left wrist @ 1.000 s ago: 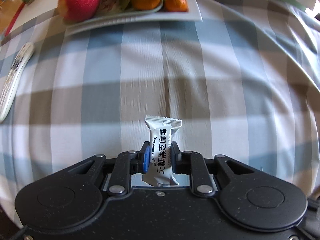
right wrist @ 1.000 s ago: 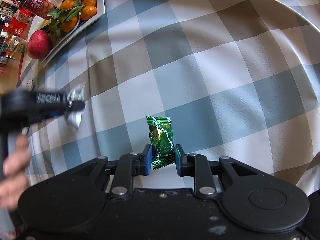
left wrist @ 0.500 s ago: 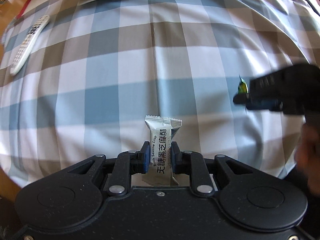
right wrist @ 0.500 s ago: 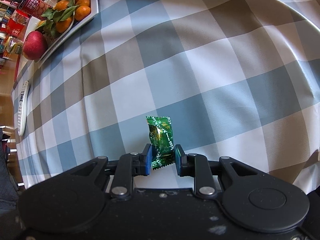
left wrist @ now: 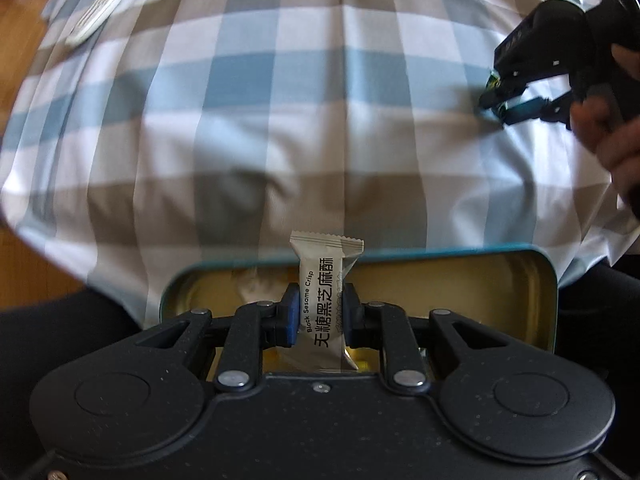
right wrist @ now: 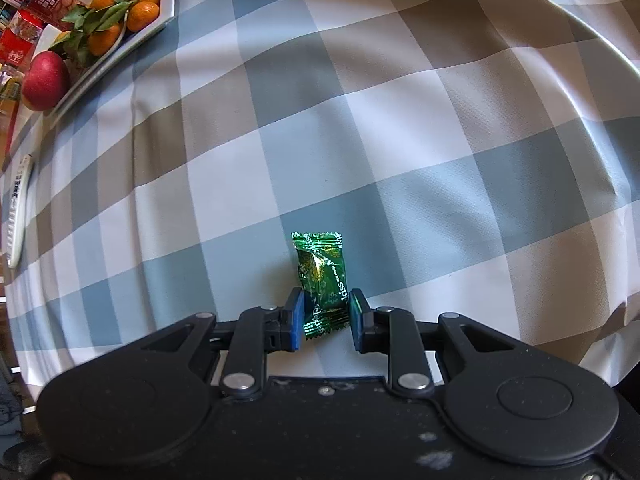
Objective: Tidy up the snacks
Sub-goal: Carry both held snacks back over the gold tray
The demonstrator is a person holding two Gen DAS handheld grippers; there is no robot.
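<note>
Left gripper point(left wrist: 320, 314) points down and squeezes a pale snack packet point(left wrist: 325, 304) between its blue pads point(left wrist: 291, 314), so the jaws are closed on the packet. Black letters run along the packet (some say "Black Sesame Crisp"). It hangs right over the far rim of an open tin point(left wrist: 548, 280), a teal box with a gold inside. That tin sits at the near edge of the table, partly hidden under the gripper. Beyond the tin spreads a checked tablecloth point(left wrist: 280, 100) in blue, grey and white. Far from the tin, at the top left corner of the cloth, lies a white remote point(left wrist: 104, 4), blurred. To the right of the tin and further out over the cloth is the right gripper point(left wrist: 502, 98), held by a hand point(left wrist: 612, 136). Seen from its own camera, the right gripper point(right wrist: 325, 314) is clamped on a shiny green candy point(right wrist: 322, 280), with the wrapper pinched between its two pads. The candy hangs over a blue square of the cloth, and I cannot tell whether it touches it. Far off at the top left corner of the cloth stands a white tray point(right wrist: 168, 4) with oranges point(right wrist: 120, 20) and green leaves, and a red apple point(right wrist: 45, 80) sits at the tray's near end.
</note>
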